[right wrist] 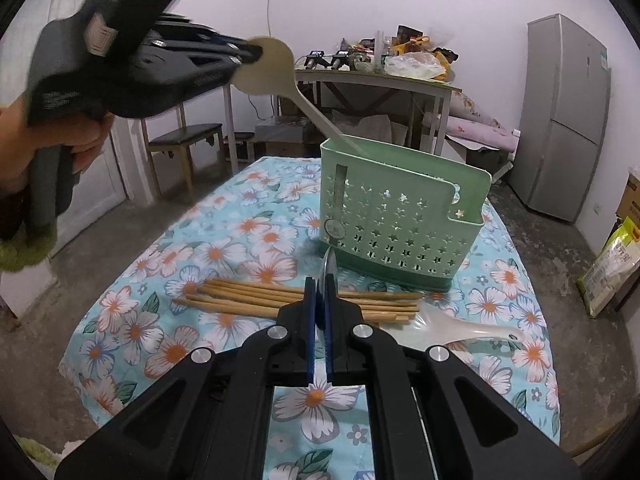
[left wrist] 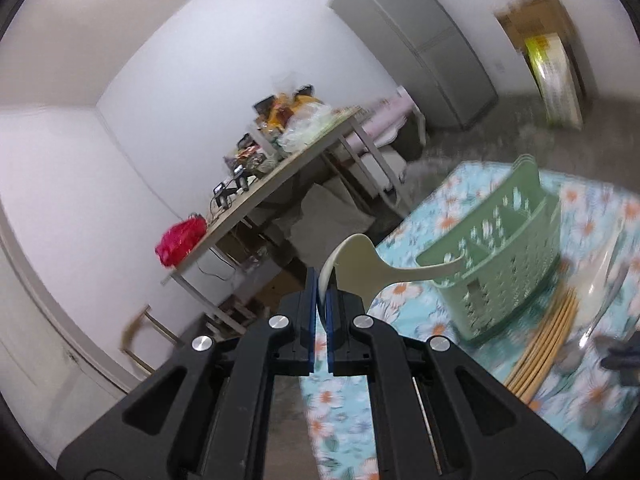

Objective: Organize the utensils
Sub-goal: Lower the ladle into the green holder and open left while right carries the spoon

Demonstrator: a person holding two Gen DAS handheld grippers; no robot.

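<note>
Left wrist view: left gripper (left wrist: 322,300) clamped on the bowl rim of a cream paddle spoon (left wrist: 360,270). Handle running toward 3 o'clock, its tip over the open top of the green utensil caddy (left wrist: 504,256). Caddy standing on the floral tablecloth (left wrist: 332,412); bamboo chopsticks (left wrist: 540,344) lying just beside its base at 5 o'clock. Frame blurred at right; divider layout inside the caddy not fully readable.

Right wrist view: right gripper (right wrist: 323,300) closed on a thin metal utensil (right wrist: 329,264), seen edge-on, type not determinable. Left gripper (right wrist: 240,54) at 10 o'clock, a hand (right wrist: 52,140) on its grip, spoon (right wrist: 266,66) handle slanting down into the caddy (right wrist: 400,216) at its far corner. Chopsticks (right wrist: 304,300) in a loose bundle ahead of the caddy; a translucent spoon (right wrist: 460,330) at 4 o'clock.

Judgement: spoon insertion in progress. Recommended: bring the handle nearer vertical, lower until seated, then release; avoid levering against the rim, caddy light and likely to tip. Open air above the caddy; table edge near at 9 o'clock, ample cloth at 6 o'clock.
</note>
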